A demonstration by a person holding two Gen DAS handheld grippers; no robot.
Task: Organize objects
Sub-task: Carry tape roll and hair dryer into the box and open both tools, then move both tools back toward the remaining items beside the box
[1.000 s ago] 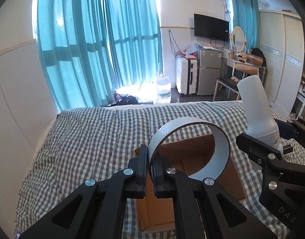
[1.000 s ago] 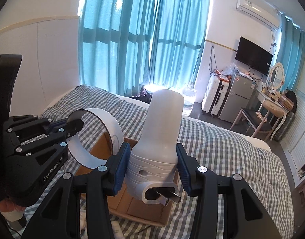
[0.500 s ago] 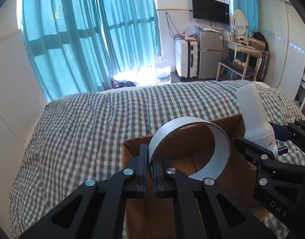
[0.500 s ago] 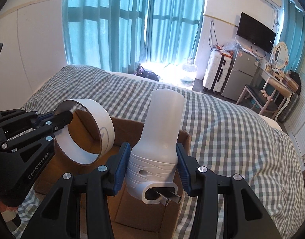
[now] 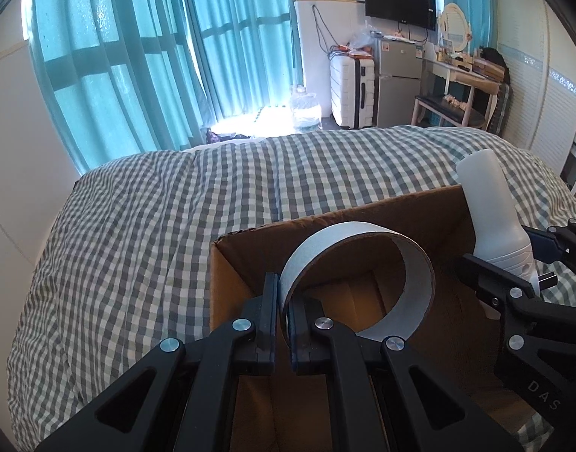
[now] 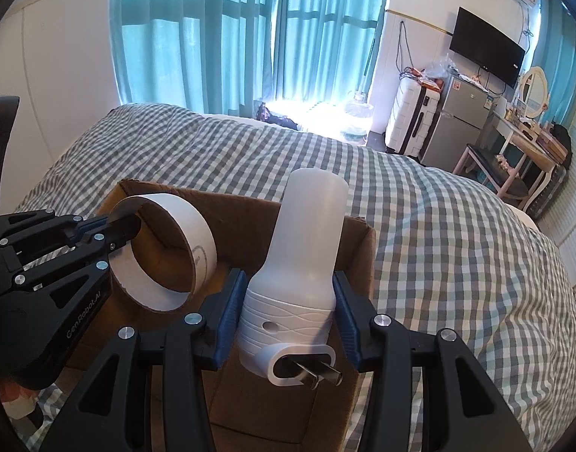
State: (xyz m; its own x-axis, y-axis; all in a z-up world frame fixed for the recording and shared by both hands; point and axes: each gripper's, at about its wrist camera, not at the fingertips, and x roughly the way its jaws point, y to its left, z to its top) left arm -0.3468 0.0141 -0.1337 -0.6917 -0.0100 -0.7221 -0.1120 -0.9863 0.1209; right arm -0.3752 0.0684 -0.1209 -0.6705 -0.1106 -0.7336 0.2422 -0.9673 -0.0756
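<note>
Cardboard box (image 5: 325,233) below us: left gripper (image 5: 282,320) pinches the tape ring's (image 5: 363,282) thin wall, right gripper (image 6: 288,320) clamps the plug-in light (image 6: 299,263). Releasing together, they may collide or bounce out.

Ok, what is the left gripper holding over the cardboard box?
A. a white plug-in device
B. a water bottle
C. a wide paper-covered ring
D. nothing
C: the left gripper is shut on the wall of the ring above the box; the plug-in device is in the right gripper.

A cardboard box (image 5: 363,222) rests on the checked bed (image 5: 156,233).
</note>
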